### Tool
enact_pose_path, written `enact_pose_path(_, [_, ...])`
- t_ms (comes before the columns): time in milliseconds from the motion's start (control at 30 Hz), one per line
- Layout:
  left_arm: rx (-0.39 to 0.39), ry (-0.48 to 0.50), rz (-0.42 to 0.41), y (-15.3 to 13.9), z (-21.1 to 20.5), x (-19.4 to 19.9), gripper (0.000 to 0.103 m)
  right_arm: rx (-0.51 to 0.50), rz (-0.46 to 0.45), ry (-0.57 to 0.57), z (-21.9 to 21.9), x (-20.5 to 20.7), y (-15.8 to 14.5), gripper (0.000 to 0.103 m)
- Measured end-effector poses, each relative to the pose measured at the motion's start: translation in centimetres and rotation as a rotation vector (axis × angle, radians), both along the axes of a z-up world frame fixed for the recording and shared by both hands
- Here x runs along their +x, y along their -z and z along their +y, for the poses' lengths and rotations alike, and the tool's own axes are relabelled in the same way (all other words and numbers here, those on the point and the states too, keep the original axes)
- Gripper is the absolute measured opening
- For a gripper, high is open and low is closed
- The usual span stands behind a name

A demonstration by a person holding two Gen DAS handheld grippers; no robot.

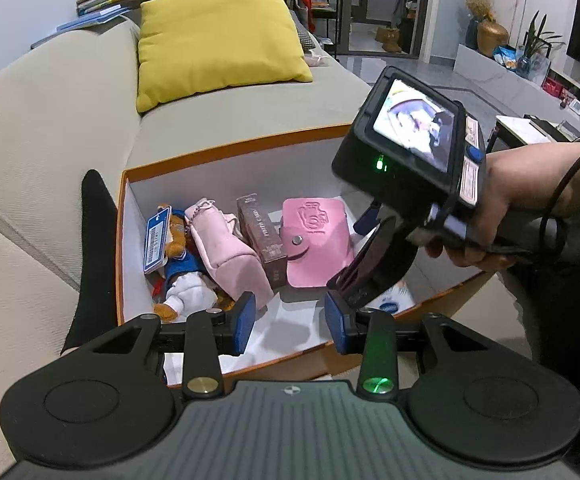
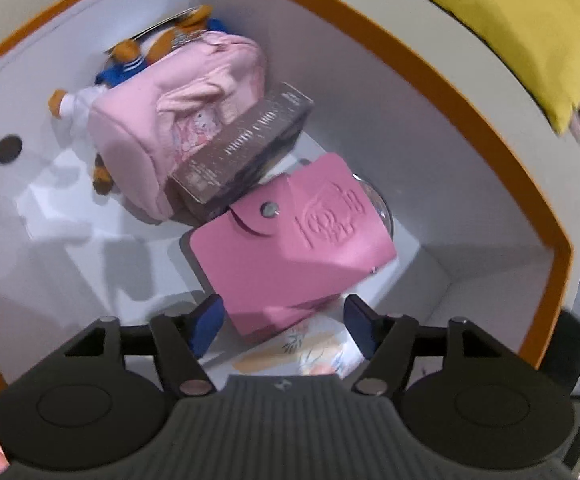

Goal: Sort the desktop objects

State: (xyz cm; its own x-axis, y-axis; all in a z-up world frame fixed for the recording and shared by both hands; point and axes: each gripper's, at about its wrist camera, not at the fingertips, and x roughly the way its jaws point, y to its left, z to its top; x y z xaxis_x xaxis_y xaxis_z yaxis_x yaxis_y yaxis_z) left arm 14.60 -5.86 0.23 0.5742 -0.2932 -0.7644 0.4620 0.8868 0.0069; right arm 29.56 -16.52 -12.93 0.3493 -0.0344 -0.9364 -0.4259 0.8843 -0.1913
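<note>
right hand-held gripper (image 2: 280, 322) sits nearest the lens, pointing steeply down into the orange-rimmed white cardboard box (image 2: 441, 76), jaws spread wide. pink leather snap-button card holder with an embossed logo (image 2: 297, 240) lies in the box with its near corner between the blue pads (image 2: 206, 328), but no pad presses it, so it reads as let go, not gripped. its far edge rests on a clear round thing, too hidden to name. just beside it and touching: brown rectangular photo card box (image 2: 246, 148), leaning on the soft pink fabric pouch (image 2: 162, 120), which lies partly over the plush bear in blue and white clothes (image 2: 130, 60). printed paper packet with pastel pattern (image 2: 309, 354) lies on the box floor under the gripper.

left hand-held gripper (image 1: 290, 322) hovers over the near rim of the same box, jaws about half apart, nothing between them. from that view the right gripper body is seen dipping into the box, held by a person's hand (image 1: 529, 208). box sits on a beige fabric sofa (image 1: 50, 120) with a yellow square cushion (image 1: 218, 36) behind it, no desk in view.

step judged: drop-off of the card holder into the box, at the release end. next move likely calls for lifting the right gripper straight up clear of the holder without dragging its corner, then going for another item to sort; none is visible outside the box here.
</note>
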Motion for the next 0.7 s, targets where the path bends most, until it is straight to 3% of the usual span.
enact_pose_path(67, [-0.005, -0.003, 0.000, 0.2, 0.3, 0.2, 0.045, -0.005, 0.010, -0.011, 0.2, 0.2, 0.1, 0.063])
enact_pose_path(167, [-0.012, -0.006, -0.004, 0.3, 0.5, 0.3, 0.045, -0.006, -0.006, -0.005, -0.4, 0.5, -0.3, 0.045])
enact_pose_path(267, [-0.024, -0.008, -0.002, 0.3, 0.8, 0.4, 0.045, 0.022, -0.009, 0.017, -1.5, 1.2, -1.1, 0.040])
enact_pose_path(300, [-0.027, -0.009, -0.003, 0.4, 0.8, 0.4, 0.045, 0.039, -0.027, 0.038, -2.0, 1.4, -1.3, 0.032])
enact_pose_path(433, [-0.033, -0.018, 0.000, 0.5, 1.0, 0.5, 0.045, 0.037, -0.060, 0.063, -2.8, 1.8, -2.1, 0.033])
enact_pose_path(500, [-0.035, -0.019, -0.001, 0.6, 1.1, 0.4, 0.045, 0.064, -0.057, 0.065, -3.3, 1.5, -3.0, 0.041])
enact_pose_path(700, [-0.047, -0.021, -0.006, 0.4, 1.4, 0.2, 0.045, 0.061, 0.050, 0.032, -4.1, -0.8, -3.9, 0.042])
